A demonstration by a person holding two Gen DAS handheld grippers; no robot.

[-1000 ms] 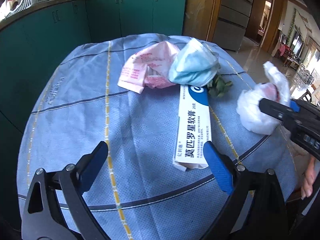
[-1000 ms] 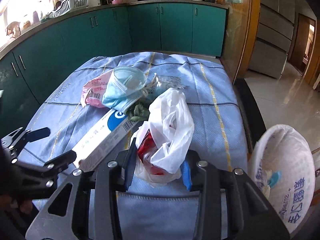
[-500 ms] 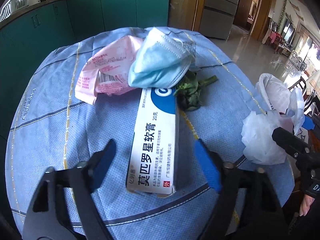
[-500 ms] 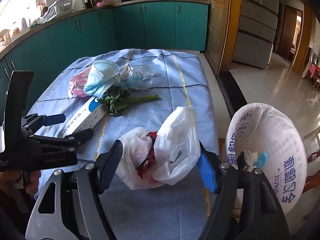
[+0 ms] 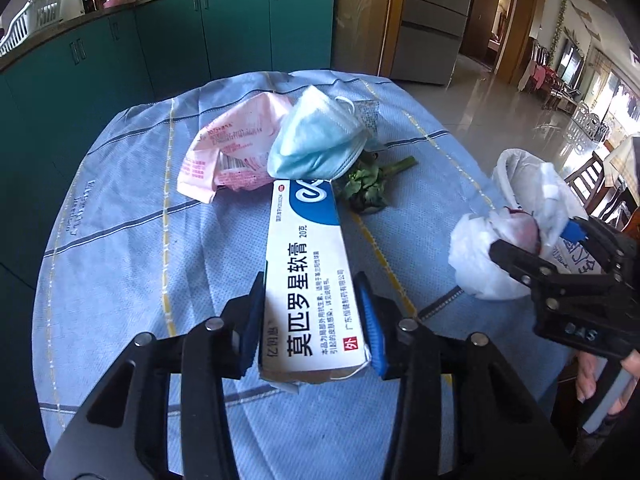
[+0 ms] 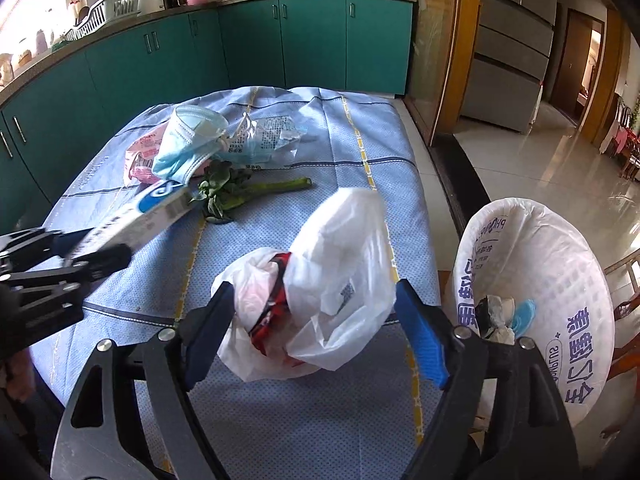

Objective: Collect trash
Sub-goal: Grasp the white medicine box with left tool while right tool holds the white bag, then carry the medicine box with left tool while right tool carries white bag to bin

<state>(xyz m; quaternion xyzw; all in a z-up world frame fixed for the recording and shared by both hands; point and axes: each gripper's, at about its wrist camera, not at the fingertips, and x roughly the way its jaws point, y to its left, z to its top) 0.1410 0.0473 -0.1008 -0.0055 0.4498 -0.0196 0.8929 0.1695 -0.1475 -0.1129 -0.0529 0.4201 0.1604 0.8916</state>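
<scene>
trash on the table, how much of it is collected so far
Done: a few scraps lie in the lined bin. In hand: the left hand-held gripper clamps the ointment box; the right hand-held gripper is open around the white bag. Left: mask, pink wrapper, greens, clear wrapper.

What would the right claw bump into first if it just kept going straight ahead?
The right claw would meet the white plastic bag first; it already sits between the open fingers. Beyond it, probably just blue tablecloth.
</scene>
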